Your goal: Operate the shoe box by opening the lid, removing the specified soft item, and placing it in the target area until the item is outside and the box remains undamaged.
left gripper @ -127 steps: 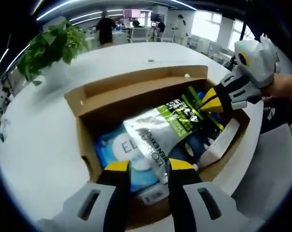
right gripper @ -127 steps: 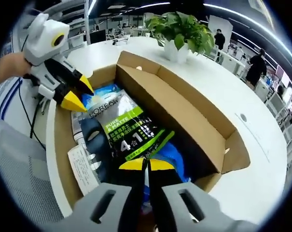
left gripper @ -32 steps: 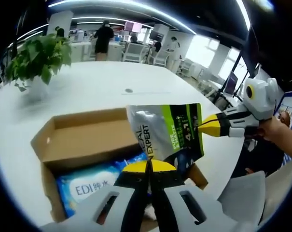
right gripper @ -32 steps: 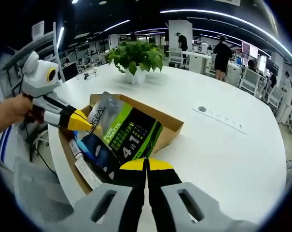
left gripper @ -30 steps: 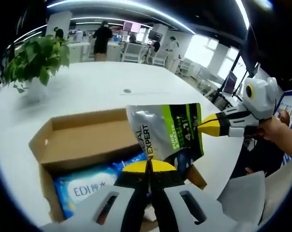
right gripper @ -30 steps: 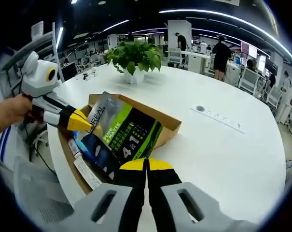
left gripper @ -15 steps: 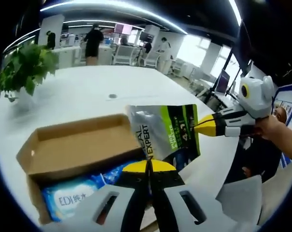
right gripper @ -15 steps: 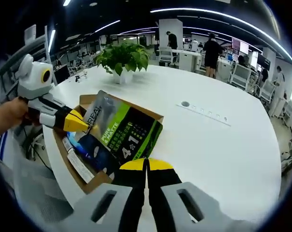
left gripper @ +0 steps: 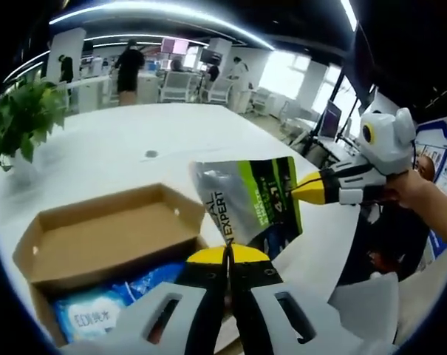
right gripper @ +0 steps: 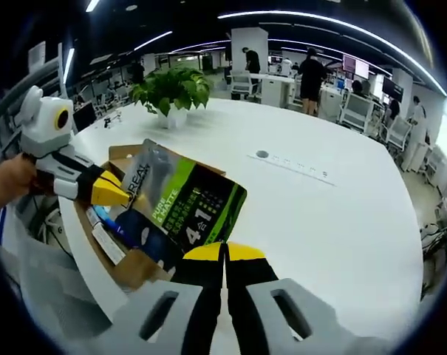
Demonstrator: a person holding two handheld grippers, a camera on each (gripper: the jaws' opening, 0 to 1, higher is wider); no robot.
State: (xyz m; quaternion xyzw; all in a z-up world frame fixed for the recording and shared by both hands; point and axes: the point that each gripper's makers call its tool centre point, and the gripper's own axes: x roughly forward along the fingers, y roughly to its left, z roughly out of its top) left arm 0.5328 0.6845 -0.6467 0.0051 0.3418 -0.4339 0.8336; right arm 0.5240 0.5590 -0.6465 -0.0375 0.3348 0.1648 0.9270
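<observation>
Pouch (left gripper: pixel 247 201) was seen held up in the air, clear of the box (left gripper: pixel 97 240) and just above its near end, over the table (left gripper: pixel 120 159). It was pinched at two opposite edges: left gripper (left gripper: pixel 228 255) was clamped on the edge at the printed brand name, right gripper (right gripper: pixel 224 253) on the edge by the "4 in 1" print. Both pairs of jaws were pressed together with only the pouch film between them. In the left gripper view the right gripper (left gripper: pixel 312 191) was seen biting the far edge; in the right gripper view the left gripper (right gripper: pixel 111 194) was seen at the pouch (right gripper: pixel 180 203) top edge.

Box (right gripper: pixel 127 262) lay open beside the table edge, lid folded back, walls seen unbent. A blue wipes pack (left gripper: pixel 90 314) was left inside. A plant (right gripper: pixel 170 89) stood on the table (right gripper: pixel 319 214) well beyond the box.

Handling, as judged: the pouch was a soft, glossy film bag, light, its face lightly creased between the two grips. Film of this kind is judged slippery, so hold is best taken on the flat sealed edges, as it was, not on the bulging middle. Held taut between two grips it may tear if pulled apart; slack should be kept.

Bare tabletop beyond the box was judged the likely set-down place
</observation>
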